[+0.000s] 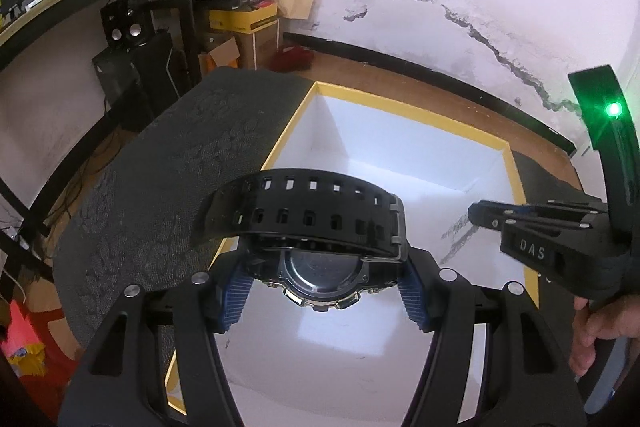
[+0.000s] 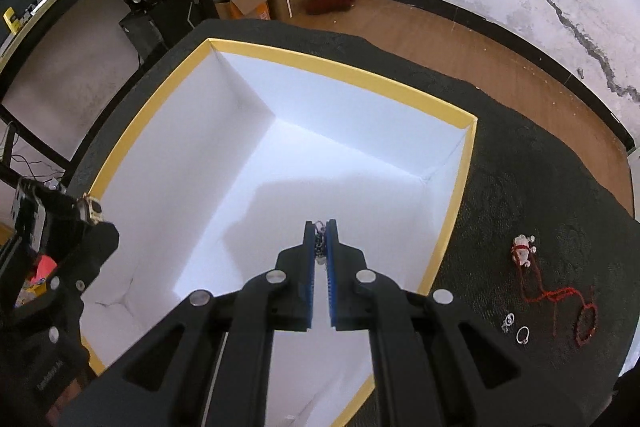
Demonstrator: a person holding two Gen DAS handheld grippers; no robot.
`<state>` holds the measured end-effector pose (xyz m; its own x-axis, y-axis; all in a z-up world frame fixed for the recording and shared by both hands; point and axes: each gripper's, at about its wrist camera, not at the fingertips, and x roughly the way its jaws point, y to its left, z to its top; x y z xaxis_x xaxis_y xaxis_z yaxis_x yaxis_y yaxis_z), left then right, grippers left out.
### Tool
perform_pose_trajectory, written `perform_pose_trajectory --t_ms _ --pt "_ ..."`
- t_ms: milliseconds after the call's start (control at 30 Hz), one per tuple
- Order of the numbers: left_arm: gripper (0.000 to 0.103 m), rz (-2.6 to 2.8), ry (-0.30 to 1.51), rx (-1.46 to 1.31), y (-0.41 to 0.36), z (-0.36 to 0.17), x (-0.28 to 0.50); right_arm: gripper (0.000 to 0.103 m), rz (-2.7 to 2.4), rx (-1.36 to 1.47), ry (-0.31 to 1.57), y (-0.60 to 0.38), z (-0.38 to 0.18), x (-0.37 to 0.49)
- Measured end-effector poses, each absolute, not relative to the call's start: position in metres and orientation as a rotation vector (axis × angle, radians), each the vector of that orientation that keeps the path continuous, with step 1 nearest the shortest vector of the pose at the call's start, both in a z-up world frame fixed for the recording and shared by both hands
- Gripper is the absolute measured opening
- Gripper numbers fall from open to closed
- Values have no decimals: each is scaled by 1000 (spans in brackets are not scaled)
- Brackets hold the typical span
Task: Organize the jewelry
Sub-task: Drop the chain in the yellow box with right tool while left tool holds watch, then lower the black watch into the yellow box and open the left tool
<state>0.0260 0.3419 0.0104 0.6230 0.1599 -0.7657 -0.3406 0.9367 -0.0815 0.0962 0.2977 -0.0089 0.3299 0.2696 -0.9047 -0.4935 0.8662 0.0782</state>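
Two grippers hang over an open white box (image 2: 256,75) with a yellow rim, standing on a dark cloth (image 2: 540,195) that covers the tabletop. The left gripper (image 1: 320,289) has its jaws clamped on a black watch (image 1: 304,219), held by the case with the strap looped above it, over the box's near left side. The right gripper (image 2: 320,255) has its jaws pinched tight on a small beaded chain (image 2: 320,241), poised over the middle of the box. No jewelry can be seen on the visible box floor, so the sorting appears to be at an early stage, with the first two pieces about to go in. Still lying on the cloth to the right of the box are a red cord (image 2: 556,297) with a pale charm (image 2: 522,251) and two small rings (image 2: 516,329).
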Motion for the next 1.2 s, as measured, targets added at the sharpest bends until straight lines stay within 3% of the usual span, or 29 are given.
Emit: perform_pose_trajectory --t_ms 100,167,200,500,733,900,1067,1200 --pt "62 278 846 -234 344 16 25 11 490 -229 1128 295 1 91" --pt "62 274 839 -242 346 21 24 71 484 -224 1118 293 8 88" --pt "62 273 837 -244 348 23 23 80 476 -210 1099 290 13 85" --pt "62 287 841 -202 347 38 19 81 378 -140 1047 235 67 31" --pt "62 312 875 -218 334 28 18 83 409 -153 919 149 87 -67" --pt "62 330 898 -197 316 10 5 90 332 -225 762 72 78 -108" --pt "62 325 917 -282 301 1 -1 93 182 -205 688 -7 50 -98" --pt "62 381 926 -157 272 8 -2 94 84 -135 705 -51 23 -77"
